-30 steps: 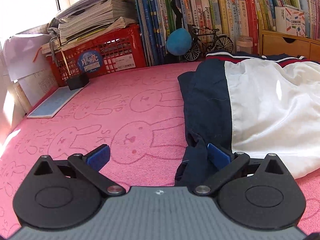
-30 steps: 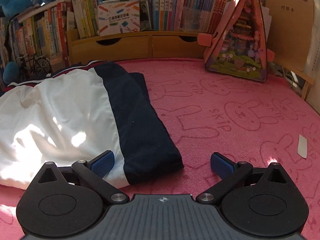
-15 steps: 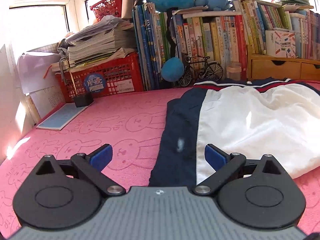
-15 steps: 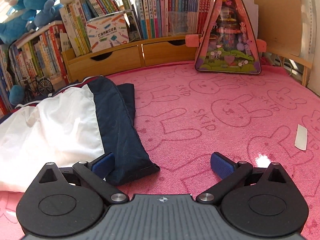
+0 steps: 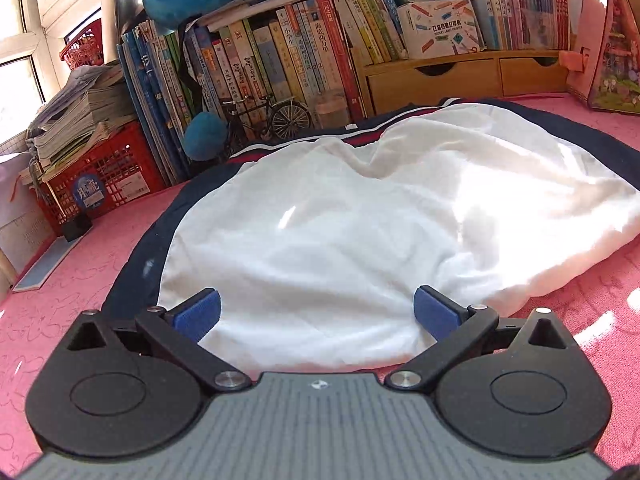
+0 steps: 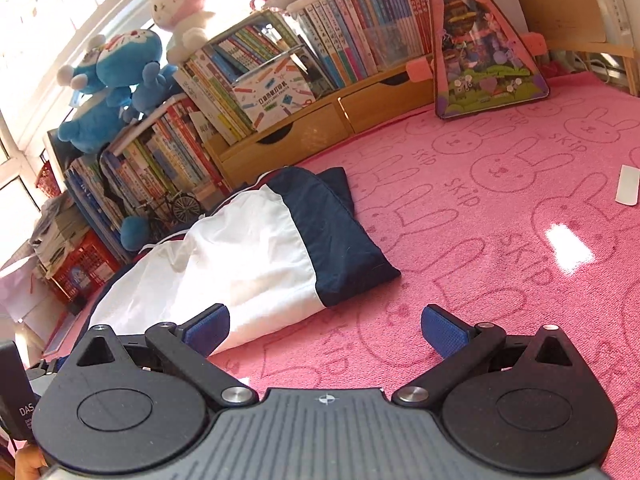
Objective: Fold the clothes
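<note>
A white garment with navy side panels and a red-striped collar (image 5: 340, 216) lies partly folded on the pink rabbit-print cloth (image 5: 60, 300). My left gripper (image 5: 316, 314) is open and empty, just above the garment's near white edge. In the right wrist view the same garment (image 6: 248, 248) lies left of centre, its navy panel towards the middle. My right gripper (image 6: 325, 330) is open and empty above bare pink cloth (image 6: 500, 220), with its left pad next to the garment's near edge.
Rows of books (image 5: 280, 60) and wooden drawers (image 5: 460, 76) line the back. A red crate with papers (image 5: 96, 168) stands at the back left, a toy bicycle (image 5: 268, 120) beside it. A pink triangular toy house (image 6: 484, 52) stands at the back right. A white strip (image 6: 627, 184) lies at the right.
My left gripper has swung right, from the navy left panel to over the white middle. My right gripper has pulled back and tilted, so the garment sits farther off.
</note>
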Demonstrator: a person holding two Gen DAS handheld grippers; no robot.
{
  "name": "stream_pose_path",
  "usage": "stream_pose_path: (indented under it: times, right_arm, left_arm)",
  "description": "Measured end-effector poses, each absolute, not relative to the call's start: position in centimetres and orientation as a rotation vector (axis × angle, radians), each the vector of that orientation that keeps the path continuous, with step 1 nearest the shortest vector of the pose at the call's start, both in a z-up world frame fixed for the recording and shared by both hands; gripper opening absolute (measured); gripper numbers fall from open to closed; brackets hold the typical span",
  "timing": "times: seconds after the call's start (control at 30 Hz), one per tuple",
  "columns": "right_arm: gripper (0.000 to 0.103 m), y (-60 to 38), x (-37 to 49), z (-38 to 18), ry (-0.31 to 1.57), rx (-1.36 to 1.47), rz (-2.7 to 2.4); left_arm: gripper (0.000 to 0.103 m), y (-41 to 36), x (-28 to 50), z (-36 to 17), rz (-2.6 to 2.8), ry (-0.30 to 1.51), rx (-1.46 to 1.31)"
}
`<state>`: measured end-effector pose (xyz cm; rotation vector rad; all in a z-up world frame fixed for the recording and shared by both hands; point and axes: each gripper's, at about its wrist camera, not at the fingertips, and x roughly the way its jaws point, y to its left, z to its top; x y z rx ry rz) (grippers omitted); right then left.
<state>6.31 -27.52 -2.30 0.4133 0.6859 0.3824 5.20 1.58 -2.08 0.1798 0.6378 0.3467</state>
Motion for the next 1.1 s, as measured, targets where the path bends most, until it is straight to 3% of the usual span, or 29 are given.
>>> stream_pose_path:
  times: [0.3, 0.6, 0.7, 0.77, 0.83, 0.87, 0.93, 1.1]
  right_arm:
    - [0.103, -26.6, 10.7, -4.1, 0.700, 0.709, 0.403]
    - [0.103, -24.2, 13.5, -4.1, 0.651, 0.718, 0.303]
    - [0.090, -24.7, 12.4, -4.4, 0.621, 0.774, 0.266]
    - [0.070, -25.1, 11.9, -4.7, 0.617, 0.784, 0.229]
    - [0.032, -25.3, 12.0, -5.1, 0.646, 0.769, 0.185]
    - [0.025, -25.4, 12.2, -5.2, 0.664, 0.764, 0.170]
    - [0.015, -24.8, 12.0, -4.1, 0.653, 0.704, 0.188]
    - [0.011, -17.7, 8.7, 3.2, 0.440, 0.261, 0.312]
  left_arm:
    - [0.103, 1.5, 5.2, -2.3, 0.351, 0.641, 0.186]
    - [0.103, 2.4, 5.2, -2.2, 0.323, 0.657, 0.107]
    - [0.103, 3.0, 5.1, -2.1, 0.312, 0.663, 0.063]
    - [0.103, 3.7, 4.7, -1.9, 0.309, 0.664, 0.029]
    - [0.103, 4.3, 4.4, -1.8, 0.307, 0.664, -0.005]
    - [0.103, 4.6, 4.2, -1.7, 0.305, 0.665, -0.022]
    - [0.103, 5.2, 3.9, -1.5, 0.303, 0.665, -0.057]
    - [0.101, 11.3, -1.3, 1.3, 0.368, 0.569, -0.206]
